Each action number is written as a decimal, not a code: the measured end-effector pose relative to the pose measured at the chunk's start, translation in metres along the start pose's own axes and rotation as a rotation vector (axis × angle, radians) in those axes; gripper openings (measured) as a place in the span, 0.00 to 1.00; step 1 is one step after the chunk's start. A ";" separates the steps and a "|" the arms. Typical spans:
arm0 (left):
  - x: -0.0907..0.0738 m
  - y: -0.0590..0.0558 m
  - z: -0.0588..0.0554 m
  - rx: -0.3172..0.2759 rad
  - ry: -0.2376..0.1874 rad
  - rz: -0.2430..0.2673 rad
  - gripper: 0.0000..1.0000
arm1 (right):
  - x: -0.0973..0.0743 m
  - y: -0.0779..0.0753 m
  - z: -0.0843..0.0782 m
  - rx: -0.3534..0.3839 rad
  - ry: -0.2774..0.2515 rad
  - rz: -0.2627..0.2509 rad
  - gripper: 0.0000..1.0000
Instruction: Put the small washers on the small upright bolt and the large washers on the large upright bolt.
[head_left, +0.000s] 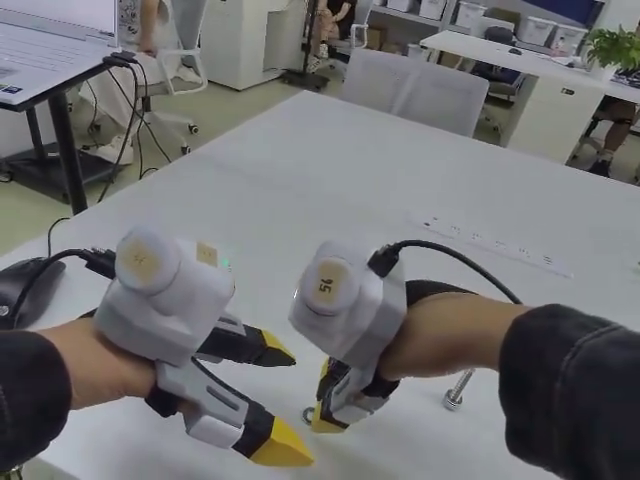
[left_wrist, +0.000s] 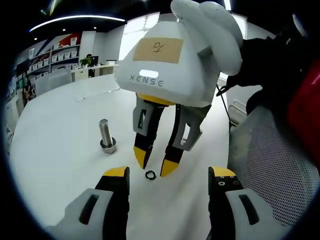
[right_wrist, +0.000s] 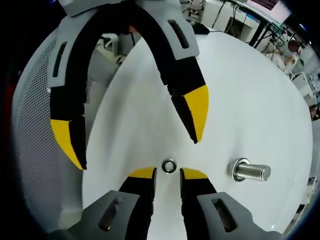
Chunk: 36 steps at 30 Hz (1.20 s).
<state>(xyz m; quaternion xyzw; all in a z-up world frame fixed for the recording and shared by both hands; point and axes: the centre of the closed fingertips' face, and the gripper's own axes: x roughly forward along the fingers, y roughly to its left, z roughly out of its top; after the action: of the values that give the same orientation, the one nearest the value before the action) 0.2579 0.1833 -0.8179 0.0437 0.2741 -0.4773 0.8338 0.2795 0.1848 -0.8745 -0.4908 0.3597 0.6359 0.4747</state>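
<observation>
left tongs (head_left: 283, 402): yellow wedge tips, spread wide
right tongs (left_wrist: 157, 161): slightly parted, gripping nothing
washer (right_wrist: 169, 165): tiny metal ring, flat on white table (right_wrist: 240, 100)
bolt (right_wrist: 250, 171): shiny, threaded, upright

Count on the white bench:
- Silver threaded steel upright bolt (left_wrist: 104, 134): 1, left of centre in the left gripper view.
- Small dark metal ring washer (right_wrist: 169, 165): 1, lower centre of the right gripper view.
- White two-jaw grippers with yellow tips: 2, the left gripper (head_left: 283, 402) and the right gripper (left_wrist: 155, 164).
- Open silver laptop (head_left: 40, 50): 1, upper left of the head view.
</observation>
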 end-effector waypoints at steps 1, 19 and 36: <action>0.000 0.000 0.000 0.000 0.000 0.000 0.63 | 0.001 0.000 -0.001 -0.001 0.004 0.001 0.20; -0.001 0.002 -0.001 -0.008 -0.003 0.000 0.63 | 0.005 0.000 0.001 -0.030 0.023 -0.002 0.18; -0.003 0.003 -0.001 -0.006 -0.004 0.005 0.62 | 0.004 0.001 0.001 -0.038 0.022 -0.005 0.14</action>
<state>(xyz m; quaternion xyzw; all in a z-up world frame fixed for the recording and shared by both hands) 0.2587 0.1869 -0.8176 0.0407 0.2738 -0.4746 0.8356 0.2775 0.1868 -0.8784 -0.5075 0.3518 0.6360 0.4628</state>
